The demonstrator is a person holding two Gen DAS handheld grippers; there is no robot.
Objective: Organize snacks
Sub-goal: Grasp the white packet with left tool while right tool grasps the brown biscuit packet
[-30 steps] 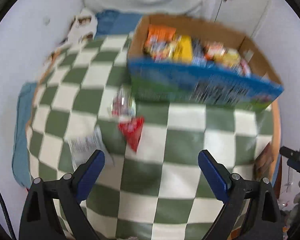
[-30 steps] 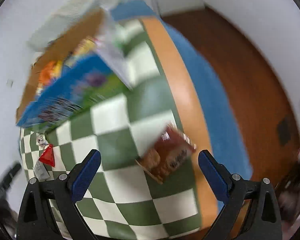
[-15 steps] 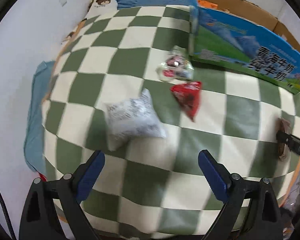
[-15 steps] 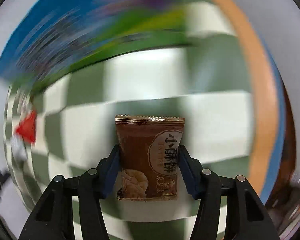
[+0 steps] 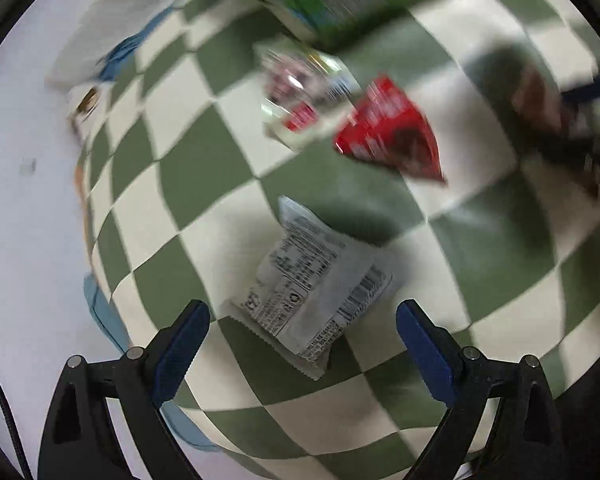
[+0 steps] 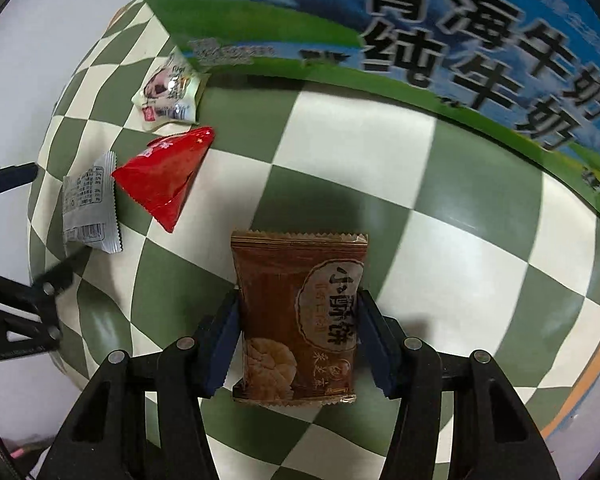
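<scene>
A cookie pack [image 6: 296,320] is sitting on the checked cloth [image 6: 352,140], before the box [image 6: 420,40]. Three packets are lying to its left: pouch [image 6: 170,94], triangle [image 6: 166,176], sachet [image 6: 88,204].

Showing four snack packets: one brown packet [image 6: 298,320], one red packet [image 6: 166,176], one silver packet [image 6: 88,208], one pale packet [image 6: 170,94]. Also showing one printed carton [image 6: 440,28] and two grippers.
</scene>
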